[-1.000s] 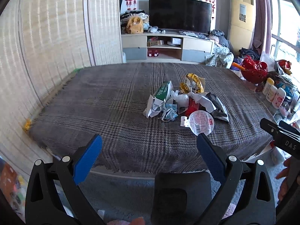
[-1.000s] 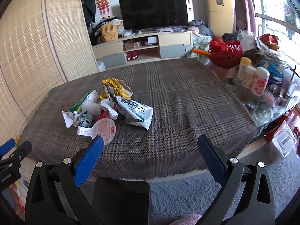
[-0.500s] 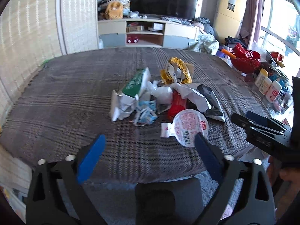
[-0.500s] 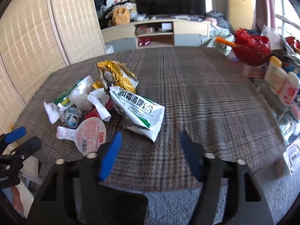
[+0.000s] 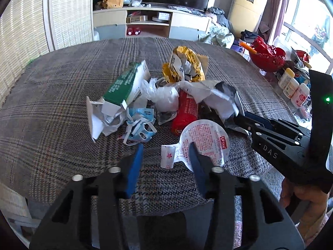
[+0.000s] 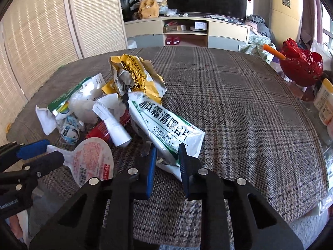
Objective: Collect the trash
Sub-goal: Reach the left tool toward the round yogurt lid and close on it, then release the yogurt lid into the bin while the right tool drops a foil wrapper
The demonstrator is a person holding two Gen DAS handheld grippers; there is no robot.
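At the lower centre of the left wrist view, the left gripper [image 5: 165,152] hangs over the near edge of a table covered in a grey plaid cloth [image 5: 62,104], its jaws partly open after just closing in. The tab of a round peel-off foil lid [image 5: 205,137] lies between the blue pads, but the view does not show the pads pressing on it; the right-hand pad overlaps the lid's lower left rim.

In the right wrist view, the right gripper [image 6: 166,156] sits at lower centre, its jaws narrow and just drawn closer. The near end of a white and green pouch [image 6: 166,125] lies between the two pads; whether they pinch it cannot be told. The same gripper [image 5: 276,133] enters the left wrist view from the right edge, held by a hand [image 5: 299,198] at lower right, its tip at the crumpled silver underside of the pouch.

Beyond both tools, the trash forms one heap at mid-frame. A red wrapper [image 5: 185,110] lies just behind the foil lid, touching it. To the left sit torn blue and white scraps [image 5: 139,127] and a green and white carton [image 5: 124,85] with its end ripped open. A crumpled white plastic bag [image 5: 162,95] rests between carton and red wrapper. At the back of the heap stands a crumpled yellow bag [image 5: 185,64].

Far right, off the cloth, a red basket [image 5: 268,56] and several white bottles [image 5: 291,85] stand. A television stand [image 5: 149,23] fills the upper centre.
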